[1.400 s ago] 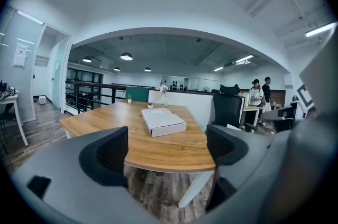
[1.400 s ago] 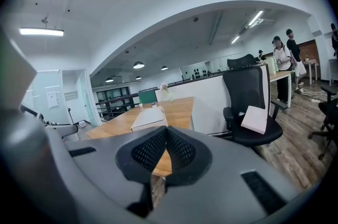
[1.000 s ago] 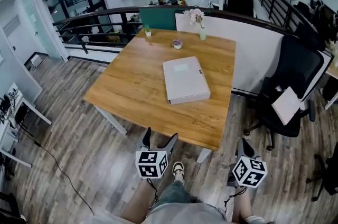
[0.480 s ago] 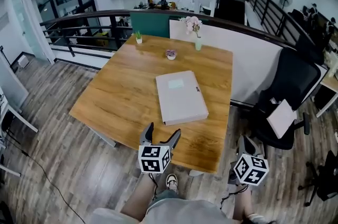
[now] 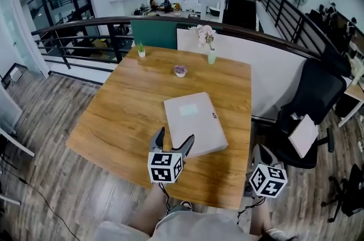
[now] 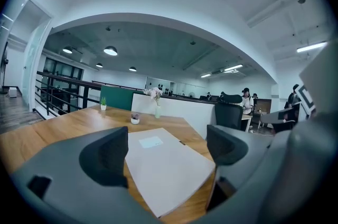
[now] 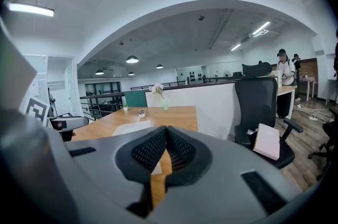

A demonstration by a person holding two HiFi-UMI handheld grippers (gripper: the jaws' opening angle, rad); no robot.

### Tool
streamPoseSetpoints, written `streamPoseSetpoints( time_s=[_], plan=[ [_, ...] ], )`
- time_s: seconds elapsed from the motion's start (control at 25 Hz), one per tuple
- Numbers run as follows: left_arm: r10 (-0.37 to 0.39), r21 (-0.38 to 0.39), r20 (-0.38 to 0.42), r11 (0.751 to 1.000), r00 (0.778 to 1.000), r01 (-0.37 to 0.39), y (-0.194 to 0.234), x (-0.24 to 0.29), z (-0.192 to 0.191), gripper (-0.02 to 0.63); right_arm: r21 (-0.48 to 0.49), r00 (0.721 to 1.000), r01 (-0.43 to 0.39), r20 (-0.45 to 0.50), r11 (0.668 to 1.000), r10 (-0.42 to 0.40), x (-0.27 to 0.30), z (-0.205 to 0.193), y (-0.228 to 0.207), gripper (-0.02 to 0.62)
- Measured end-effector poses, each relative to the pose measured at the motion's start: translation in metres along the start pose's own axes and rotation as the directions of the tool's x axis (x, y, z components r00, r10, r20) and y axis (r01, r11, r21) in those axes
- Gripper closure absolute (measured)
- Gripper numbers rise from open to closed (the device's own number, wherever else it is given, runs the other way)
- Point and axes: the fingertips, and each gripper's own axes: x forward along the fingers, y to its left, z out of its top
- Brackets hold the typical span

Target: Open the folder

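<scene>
Hovering wide-jawed, left hand-held gripper (image 5: 175, 139) faces the closed folder (image 5: 193, 119); right hand-held gripper (image 7: 166, 139) is pinched together.

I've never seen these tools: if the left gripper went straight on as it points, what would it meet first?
Most likely the near edge of the closed folder, straight ahead of the open left gripper.

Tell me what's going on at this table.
A person stands at the near edge of a wooden table with a gripper in each hand. A grey folder lies closed and flat on it. The left gripper, jaws apart, points at the folder's near end without gripping it. The right gripper is shut and empty, beside the table's near right corner.
</scene>
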Motion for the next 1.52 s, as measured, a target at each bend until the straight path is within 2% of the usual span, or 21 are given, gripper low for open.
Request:
streamPoseSetpoints(
  time_s=[0.32, 0.52, 0.68, 0.84, 1.16, 1.32, 1.4, 1.52],
  plan=[
    [-0.048, -0.030, -0.066, 0.998, 0.997, 0.046, 0.005, 0.038, -0.019, 0.135, -0.002, 0.998, 0.018, -0.066, 1.000, -0.018, 0.029, -0.013, 0.000, 0.594],
    [-0.057, -0.056, -0.103, 0.997, 0.993, 0.051, -0.001, 0.046, -0.035, 0.135, -0.008, 0.996, -0.006, -0.084, 1.000, 0.005, 0.040, -0.015, -0.004, 0.594],
    [-0.081, -0.033, -0.138, 0.996, 0.987, 0.077, -0.019, 0.056, -0.042, 0.135, -0.001, 0.996, -0.013, -0.087, 1.000, 0.013, 0.044, -0.012, -0.020, 0.594],
    [-0.134, -0.006, -0.165, 0.991, 0.977, 0.135, -0.047, 0.072, -0.042, 0.135, 0.020, 0.996, 0.017, -0.090, 1.000, -0.015, 0.040, -0.012, -0.042, 0.594],
    [-0.201, 0.027, -0.268, 0.976, 0.942, 0.216, -0.093, 0.093, -0.072, 0.135, 0.048, 0.993, 0.062, -0.098, 0.997, -0.057, 0.031, -0.015, -0.083, 0.594],
    [-0.231, 0.119, -0.348, 0.950, 0.909, 0.287, -0.110, 0.103, -0.091, 0.135, 0.062, 0.992, 0.059, -0.119, 0.996, -0.051, 0.033, -0.026, -0.094, 0.594],
    [-0.246, 0.186, -0.401, 0.922, 0.882, 0.341, -0.118, 0.106, -0.099, 0.135, 0.070, 0.990, 0.055, -0.130, 0.996, -0.046, 0.033, -0.030, -0.097, 0.594],
    [-0.264, 0.270, -0.485, 0.862, 0.834, 0.430, -0.130, 0.111, -0.113, 0.135, 0.084, 0.988, 0.054, -0.147, 0.995, -0.041, 0.033, -0.037, -0.102, 0.594]
  ],
)
